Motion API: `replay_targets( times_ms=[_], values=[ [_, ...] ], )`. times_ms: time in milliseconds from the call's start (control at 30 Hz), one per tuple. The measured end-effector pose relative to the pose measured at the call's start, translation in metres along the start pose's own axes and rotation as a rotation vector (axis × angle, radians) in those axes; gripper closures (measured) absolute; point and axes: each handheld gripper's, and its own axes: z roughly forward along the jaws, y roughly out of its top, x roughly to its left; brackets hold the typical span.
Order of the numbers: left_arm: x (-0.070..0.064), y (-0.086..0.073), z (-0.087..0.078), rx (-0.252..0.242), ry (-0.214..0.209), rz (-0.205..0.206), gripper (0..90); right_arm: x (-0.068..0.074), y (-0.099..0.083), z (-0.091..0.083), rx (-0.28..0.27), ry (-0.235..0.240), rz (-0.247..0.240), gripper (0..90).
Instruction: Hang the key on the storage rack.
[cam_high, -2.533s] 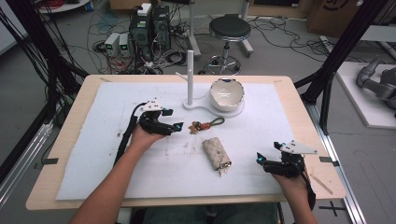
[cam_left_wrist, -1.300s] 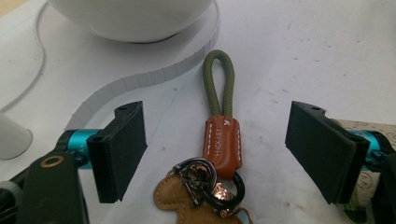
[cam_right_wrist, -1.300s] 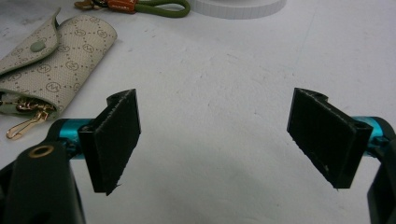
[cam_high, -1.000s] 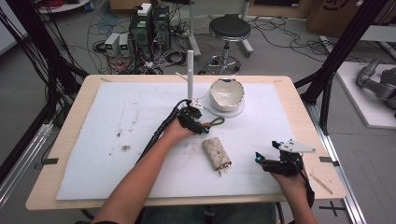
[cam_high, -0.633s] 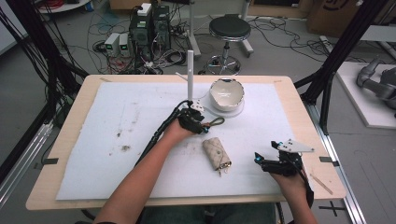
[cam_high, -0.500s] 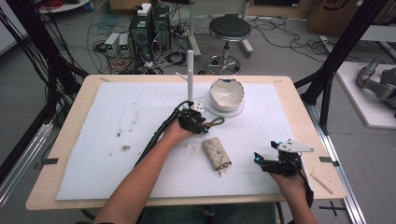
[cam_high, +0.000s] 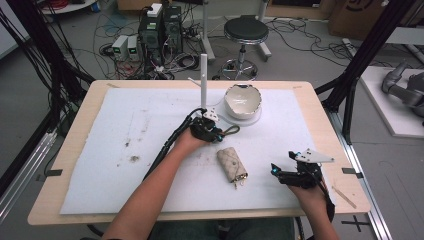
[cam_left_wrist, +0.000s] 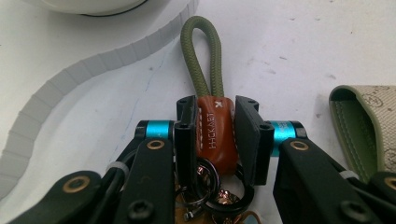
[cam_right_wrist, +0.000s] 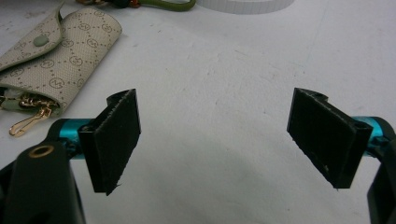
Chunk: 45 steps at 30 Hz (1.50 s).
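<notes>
The brown leather key fob with the olive-green cord loop (cam_left_wrist: 214, 126) lies on the white mat just in front of the white bowl on its round stand (cam_high: 242, 102), and your left gripper (cam_high: 212, 131), which was well to the left of it 2.5 seconds ago, now has both jaws pressed against the fob's sides. The beige quilted key pouch (cam_high: 231, 165) has not moved. Your right gripper (cam_right_wrist: 219, 140) stays at the table's near right with its jaws spread wide on nothing.
</notes>
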Motion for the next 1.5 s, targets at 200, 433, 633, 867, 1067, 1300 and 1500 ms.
replay_targets(
  times_ms=[200,433,633,867,1067,1300,1500],
  values=[
    [-0.002,0.006,-0.016,-0.048,0.004,-0.007,70.6,0.0,0.001,0.001,-0.001,0.003,-0.004,17.7],
    [-0.003,0.015,-0.044,-0.138,-0.001,-0.032,70.6,0.002,0.003,0.003,-0.001,0.01,-0.007,17.7],
    [-0.004,0.02,-0.073,-0.194,0.015,-0.04,70.6,0.005,0.006,0.008,-0.002,0.023,-0.016,17.7],
    [-0.001,0.022,-0.117,-0.312,0.058,-0.087,70.8,0.011,0.015,0.021,-0.003,0.047,-0.038,17.7],
    [-0.001,0.027,-0.142,-0.341,0.106,-0.081,70.8,0.015,0.023,0.033,0.004,0.072,-0.06,17.7],
    [0.004,0.036,-0.175,-0.373,0.185,-0.067,70.8,0.021,0.031,0.044,0.005,0.095,-0.083,17.7],
    [0.012,0.04,-0.19,-0.379,0.247,-0.084,70.8,0.024,0.036,0.05,0.008,0.104,-0.095,17.7]
  ],
)
